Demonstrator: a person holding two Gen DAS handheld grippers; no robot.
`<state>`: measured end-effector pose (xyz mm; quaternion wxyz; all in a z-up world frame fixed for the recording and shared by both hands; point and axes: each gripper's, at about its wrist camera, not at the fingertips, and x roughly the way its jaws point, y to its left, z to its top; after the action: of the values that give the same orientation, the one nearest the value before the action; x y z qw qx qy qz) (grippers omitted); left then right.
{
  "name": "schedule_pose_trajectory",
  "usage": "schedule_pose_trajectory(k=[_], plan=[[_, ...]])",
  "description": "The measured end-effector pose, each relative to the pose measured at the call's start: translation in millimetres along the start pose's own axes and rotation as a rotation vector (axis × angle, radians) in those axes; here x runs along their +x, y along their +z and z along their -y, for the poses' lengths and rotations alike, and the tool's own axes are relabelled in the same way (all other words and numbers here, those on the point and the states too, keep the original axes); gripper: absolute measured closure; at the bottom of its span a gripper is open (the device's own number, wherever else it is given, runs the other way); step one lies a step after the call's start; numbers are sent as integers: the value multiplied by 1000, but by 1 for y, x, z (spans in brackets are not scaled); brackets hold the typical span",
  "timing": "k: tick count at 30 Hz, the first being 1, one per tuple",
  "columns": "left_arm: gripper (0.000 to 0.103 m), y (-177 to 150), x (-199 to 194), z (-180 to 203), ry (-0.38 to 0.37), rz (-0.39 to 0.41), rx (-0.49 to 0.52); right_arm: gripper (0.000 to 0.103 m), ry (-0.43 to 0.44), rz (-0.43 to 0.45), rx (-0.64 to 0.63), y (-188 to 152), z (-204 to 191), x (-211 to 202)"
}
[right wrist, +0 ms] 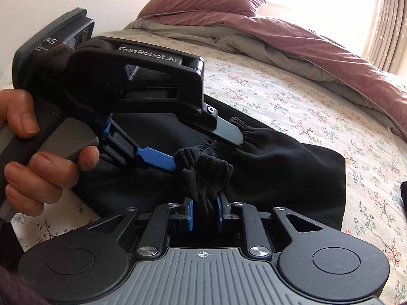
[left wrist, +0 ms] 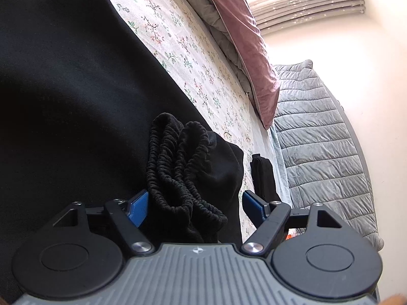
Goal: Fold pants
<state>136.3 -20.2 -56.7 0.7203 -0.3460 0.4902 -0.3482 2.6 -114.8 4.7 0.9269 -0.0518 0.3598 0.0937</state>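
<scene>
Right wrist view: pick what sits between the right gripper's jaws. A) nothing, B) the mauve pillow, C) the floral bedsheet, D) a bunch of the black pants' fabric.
D: the right gripper has its blue pads on either side of a gathered bunch of the black pants near the elastic waistband.

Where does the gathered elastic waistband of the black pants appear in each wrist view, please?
Left wrist view: the waistband sits low at centre, bunched between the open left tongs.
Right wrist view: it sits centre, just above the right tongs, which pinch its fabric.
Shared landmark: the floral bedsheet.
</scene>
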Motion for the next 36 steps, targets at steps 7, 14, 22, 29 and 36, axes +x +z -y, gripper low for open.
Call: schedule_pose_trajectory(k=[7, 14, 22, 29, 36], plan=[[36, -3, 12, 11, 78, 22, 45, 57, 116, -5, 24, -1, 7, -18], [65, -7, 9, 29, 220, 59, 213, 49, 36, -6, 78, -3, 25, -29], [66, 7, -33, 54, 445, 170, 368, 43, -44, -7, 212, -5, 57, -33], [66, 38, -102, 34, 582, 257, 378, 40, -60, -47, 228, 0, 55, -16], [66, 61, -157, 4, 701, 340, 339, 35, -23, -63, 184, 17, 35, 8]])
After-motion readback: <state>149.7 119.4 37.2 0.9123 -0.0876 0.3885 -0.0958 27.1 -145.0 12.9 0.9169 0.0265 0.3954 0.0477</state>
